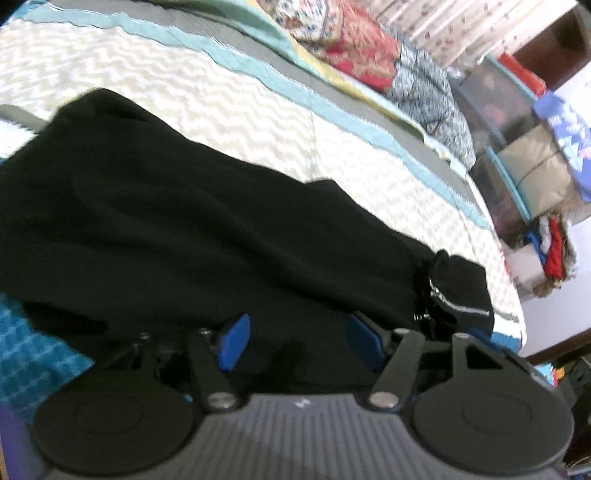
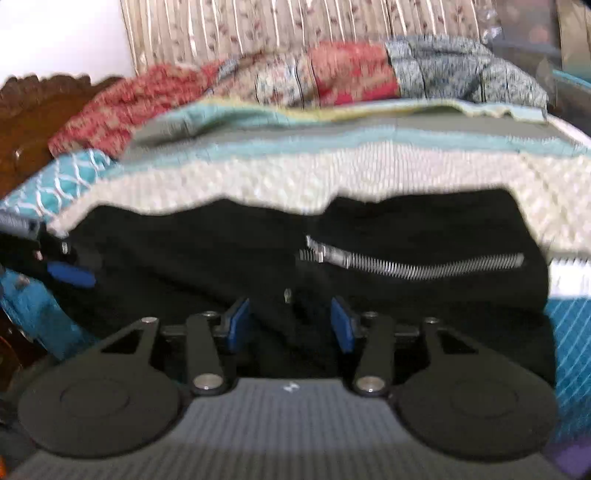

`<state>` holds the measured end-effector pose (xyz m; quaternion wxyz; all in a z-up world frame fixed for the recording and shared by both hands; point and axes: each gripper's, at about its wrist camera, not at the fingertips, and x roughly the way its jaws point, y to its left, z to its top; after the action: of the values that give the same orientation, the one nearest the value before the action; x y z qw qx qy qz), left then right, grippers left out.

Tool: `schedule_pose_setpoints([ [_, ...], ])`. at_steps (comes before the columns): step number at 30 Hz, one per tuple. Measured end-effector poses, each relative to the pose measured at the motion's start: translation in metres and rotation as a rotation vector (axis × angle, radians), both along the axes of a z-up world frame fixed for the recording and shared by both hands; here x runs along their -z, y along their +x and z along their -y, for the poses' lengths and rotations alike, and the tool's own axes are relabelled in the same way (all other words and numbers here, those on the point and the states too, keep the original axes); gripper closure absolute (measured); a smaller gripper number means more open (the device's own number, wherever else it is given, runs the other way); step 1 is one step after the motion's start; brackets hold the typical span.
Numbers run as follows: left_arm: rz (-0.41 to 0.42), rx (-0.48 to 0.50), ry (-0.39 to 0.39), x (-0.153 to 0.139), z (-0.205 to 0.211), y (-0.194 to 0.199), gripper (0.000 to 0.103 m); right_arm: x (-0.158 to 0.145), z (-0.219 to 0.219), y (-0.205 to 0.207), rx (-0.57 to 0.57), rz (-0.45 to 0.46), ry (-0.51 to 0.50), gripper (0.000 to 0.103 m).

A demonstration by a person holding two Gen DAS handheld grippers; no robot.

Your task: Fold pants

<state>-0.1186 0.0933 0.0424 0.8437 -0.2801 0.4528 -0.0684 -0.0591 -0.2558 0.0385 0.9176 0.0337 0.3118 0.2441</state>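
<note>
Black pants (image 1: 177,221) lie on a bed with a cream chevron cover (image 1: 229,107). A silver zipper (image 1: 458,306) shows at their right end. My left gripper (image 1: 295,343) sits at the near edge of the pants, its blue pads spread apart with black cloth between them. In the right wrist view the pants (image 2: 221,254) lie crumpled, with a long silver zipper (image 2: 417,264) across them. My right gripper (image 2: 291,325) is open at the near edge of the cloth, pads apart. The left gripper's blue pad (image 2: 70,275) shows at the far left.
A heap of patterned red and grey quilts (image 2: 332,77) lies along the far side of the bed, before a striped curtain (image 2: 295,22). A dark wooden headboard (image 2: 33,114) stands at left. Storage boxes and folded clothes (image 1: 532,155) sit beyond the bed's end.
</note>
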Motion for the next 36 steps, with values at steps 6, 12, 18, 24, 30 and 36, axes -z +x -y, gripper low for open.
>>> schedule_pose_setpoints([
  [6,0.064,-0.075,-0.028,-0.008,-0.034,-0.029,0.034,0.006,0.003,0.011,0.125,-0.039,0.098,0.062],
  [12,0.08,-0.228,-0.026,-0.006,-0.078,-0.062,0.026,0.032,-0.041,0.023,0.146,-0.125,-0.141,0.067],
  [18,0.065,-0.437,-0.103,0.013,-0.141,-0.084,0.014,-0.018,-0.064,0.009,0.109,0.001,-0.075,0.064],
  [24,0.068,-0.458,-0.234,0.042,-0.167,-0.054,0.003,-0.007,-0.14,0.045,-0.103,-0.23,0.133,0.076],
  [30,0.089,-0.464,-0.277,0.057,-0.169,-0.029,0.004,0.004,-0.225,0.072,-0.189,-0.396,0.218,0.081],
  [36,0.082,-0.477,-0.202,0.06,-0.167,-0.024,0.08,0.048,-0.246,0.074,-0.104,-0.612,0.255,0.092],
])
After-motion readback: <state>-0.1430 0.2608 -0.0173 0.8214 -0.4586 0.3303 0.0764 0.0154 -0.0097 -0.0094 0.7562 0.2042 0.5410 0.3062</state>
